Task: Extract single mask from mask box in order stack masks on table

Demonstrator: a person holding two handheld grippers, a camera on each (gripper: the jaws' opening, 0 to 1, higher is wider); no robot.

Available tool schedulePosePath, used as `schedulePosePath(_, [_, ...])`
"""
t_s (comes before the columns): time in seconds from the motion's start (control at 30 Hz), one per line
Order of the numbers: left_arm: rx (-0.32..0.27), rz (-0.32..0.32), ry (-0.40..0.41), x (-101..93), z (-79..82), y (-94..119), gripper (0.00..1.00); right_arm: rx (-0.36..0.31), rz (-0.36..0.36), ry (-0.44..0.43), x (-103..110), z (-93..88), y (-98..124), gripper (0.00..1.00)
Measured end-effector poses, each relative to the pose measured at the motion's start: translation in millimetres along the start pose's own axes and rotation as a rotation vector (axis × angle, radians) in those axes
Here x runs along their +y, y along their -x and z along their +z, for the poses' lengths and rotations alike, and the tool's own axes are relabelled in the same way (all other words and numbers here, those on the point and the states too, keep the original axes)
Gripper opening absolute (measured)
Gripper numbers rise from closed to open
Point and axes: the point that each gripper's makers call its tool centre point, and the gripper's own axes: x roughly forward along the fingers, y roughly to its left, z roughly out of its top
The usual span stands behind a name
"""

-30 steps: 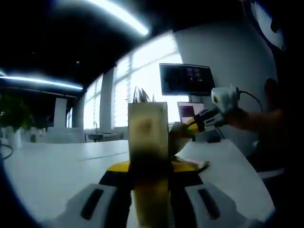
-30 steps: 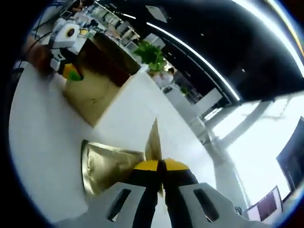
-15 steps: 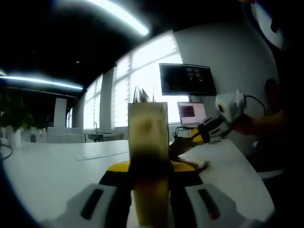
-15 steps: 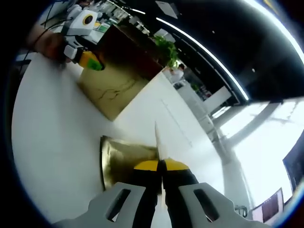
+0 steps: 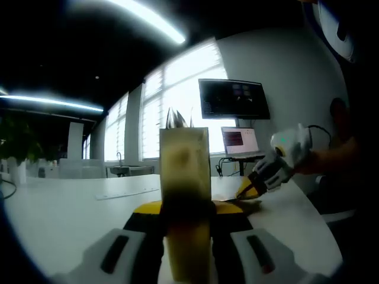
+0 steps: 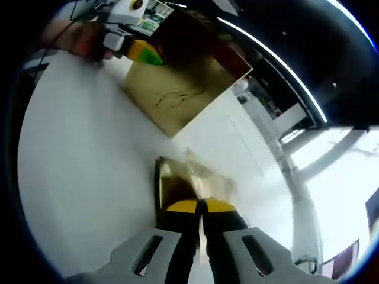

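Note:
In the left gripper view my left gripper (image 5: 185, 208) is shut on the tall gold mask box (image 5: 184, 171), which stands upright on the white table (image 5: 65, 207). Silvery mask tips (image 5: 176, 118) poke out of its top. To the right, my right gripper (image 5: 253, 187) is low over a gold mask stack (image 5: 240, 205) on the table. In the right gripper view my right gripper (image 6: 200, 205) is shut on a gold mask packet (image 6: 195, 177), which lies almost flat on the table (image 6: 77, 160). Beyond it stands the mask box (image 6: 180, 83) with the left gripper (image 6: 139, 50) at its side.
A monitor (image 5: 232, 99) and a laptop (image 5: 239, 142) stand at the table's far right end. A person's arm (image 5: 331, 157) holds the right gripper. Windows (image 5: 172, 112) line the back wall. Bare white table spreads left of the box.
My right gripper has moved down and away from the box, bringing the mask packet from edge-up to nearly flat on the stack. My left gripper and the box have stayed still.

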Motion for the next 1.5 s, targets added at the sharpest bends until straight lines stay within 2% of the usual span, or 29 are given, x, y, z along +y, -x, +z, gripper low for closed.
schedulePosePath(0.5, [0.002, 0.002, 0.001, 0.4, -0.8, -0.1, 0.32, -0.014, 0.063, -0.036, 11.1, -8.5, -5.2, 0.02])
schedulePosePath(0.63, [0.002, 0.001, 0.001, 0.5, -0.8, 0.1, 0.32, -0.024, 0.082, -0.061, 16.4, -5.8, -4.9, 0.04])
schedulePosePath(0.73, [0.002, 0.001, 0.002, 0.1, -0.6, 0.1, 0.32, -0.065, 0.095, -0.132, 17.6, -2.8, -5.7, 0.09])
schedulePosePath(0.8, [0.002, 0.0, 0.003, -0.1, -0.5, 0.0, 0.32, -0.06, 0.097, -0.13, 16.1, -7.4, -6.5, 0.1])
schedulePosePath(0.97, [0.002, 0.002, 0.001, -0.1, -0.5, 0.2, 0.32, -0.079, 0.115, -0.173, 17.7, -5.7, -5.7, 0.11])
schedulePosePath(1.03, [0.002, 0.002, 0.001, -0.1, -0.5, 0.2, 0.32, -0.089, 0.121, -0.19, 17.3, -4.2, -4.0, 0.16])
schedulePosePath(1.1, [0.002, 0.001, 0.001, -0.3, -0.4, 0.2, 0.32, -0.129, 0.13, -0.265, 17.2, -1.4, -1.7, 0.2])
schedulePosePath(1.23, [0.002, 0.001, 0.002, -0.2, -0.3, 0.2, 0.32, -0.159, 0.158, -0.315, 21.6, -4.2, 3.1, 0.22])
schedulePosePath(1.4, [0.002, 0.002, 0.002, -0.1, -0.3, 0.1, 0.32, -0.219, 0.16, -0.385, 18.4, -0.9, 10.8, 0.23])
schedulePosePath(1.5, [0.003, 0.002, 0.001, 0.0, -0.3, 0.1, 0.32, -0.274, 0.151, -0.436, 15.4, 7.7, 16.9, 0.23])
